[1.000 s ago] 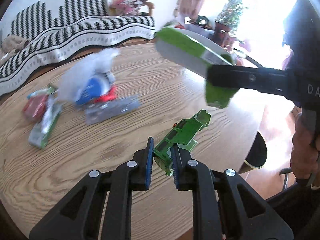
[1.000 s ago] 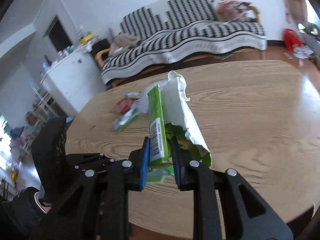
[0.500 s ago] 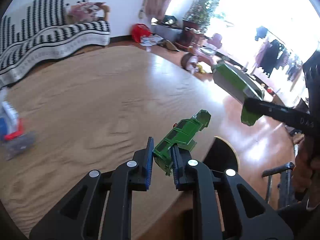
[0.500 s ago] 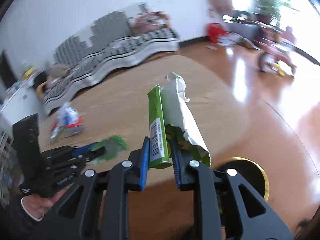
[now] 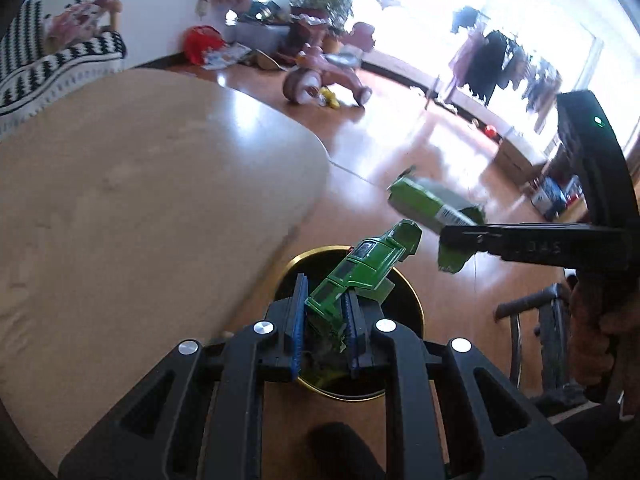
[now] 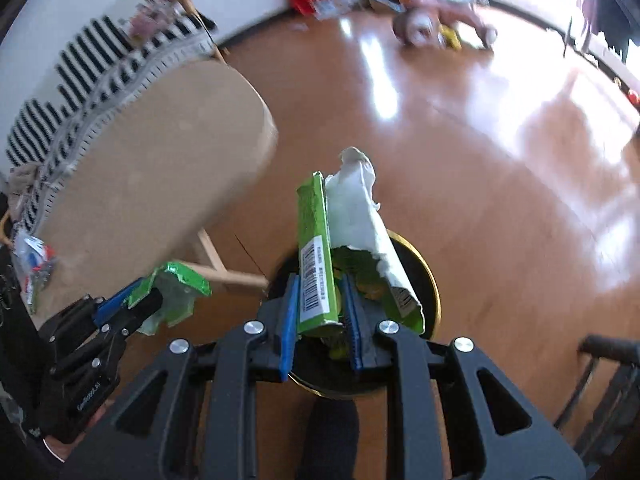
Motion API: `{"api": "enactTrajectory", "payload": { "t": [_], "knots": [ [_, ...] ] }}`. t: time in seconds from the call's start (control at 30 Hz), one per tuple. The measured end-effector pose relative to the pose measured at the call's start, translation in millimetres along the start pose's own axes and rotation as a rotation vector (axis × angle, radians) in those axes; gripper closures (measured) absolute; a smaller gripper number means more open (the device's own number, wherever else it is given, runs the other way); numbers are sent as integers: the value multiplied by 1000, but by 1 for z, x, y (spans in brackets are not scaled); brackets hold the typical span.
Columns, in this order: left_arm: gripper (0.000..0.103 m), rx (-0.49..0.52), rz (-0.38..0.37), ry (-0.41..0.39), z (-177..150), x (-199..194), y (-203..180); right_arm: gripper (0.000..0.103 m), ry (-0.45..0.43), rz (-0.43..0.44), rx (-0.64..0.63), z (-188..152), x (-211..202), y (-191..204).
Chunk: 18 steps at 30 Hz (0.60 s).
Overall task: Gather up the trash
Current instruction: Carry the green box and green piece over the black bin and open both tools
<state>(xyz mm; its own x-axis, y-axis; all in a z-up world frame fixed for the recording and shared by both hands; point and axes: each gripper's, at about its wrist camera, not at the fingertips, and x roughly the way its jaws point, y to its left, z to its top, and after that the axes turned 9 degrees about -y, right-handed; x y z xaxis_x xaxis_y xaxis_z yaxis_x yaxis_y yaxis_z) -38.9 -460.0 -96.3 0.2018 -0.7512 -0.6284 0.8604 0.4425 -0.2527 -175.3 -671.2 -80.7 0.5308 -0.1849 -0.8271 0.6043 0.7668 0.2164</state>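
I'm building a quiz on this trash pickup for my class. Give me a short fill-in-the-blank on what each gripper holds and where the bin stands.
The left gripper is shut on a crumpled ____ wrapper.
The right gripper grips a torn green box printed with a ____.
The black bin below both has a ____ rim.
The bin stands on the floor beside the wooden ____.

Missing words: green; barcode; gold; table

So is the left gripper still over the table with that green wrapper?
No, the left gripper holds the green wrapper over the black gold-rimmed bin on the floor, past the table edge.
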Motion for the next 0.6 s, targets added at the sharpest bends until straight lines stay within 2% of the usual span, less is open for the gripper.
{"api": "enactTrajectory", "payload": {
  "t": [0.1, 0.23, 0.6],
  "knots": [
    [87, 12, -7, 28, -5, 16, -7, 82, 37, -15, 3, -4, 9, -9],
    [87, 18, -9, 50, -7, 32, -9, 82, 36, -17, 5, -4, 8, -10],
    [87, 25, -18, 64, -7, 43, -14, 81, 29, -21, 23, 0, 9, 3]
  ]
}}
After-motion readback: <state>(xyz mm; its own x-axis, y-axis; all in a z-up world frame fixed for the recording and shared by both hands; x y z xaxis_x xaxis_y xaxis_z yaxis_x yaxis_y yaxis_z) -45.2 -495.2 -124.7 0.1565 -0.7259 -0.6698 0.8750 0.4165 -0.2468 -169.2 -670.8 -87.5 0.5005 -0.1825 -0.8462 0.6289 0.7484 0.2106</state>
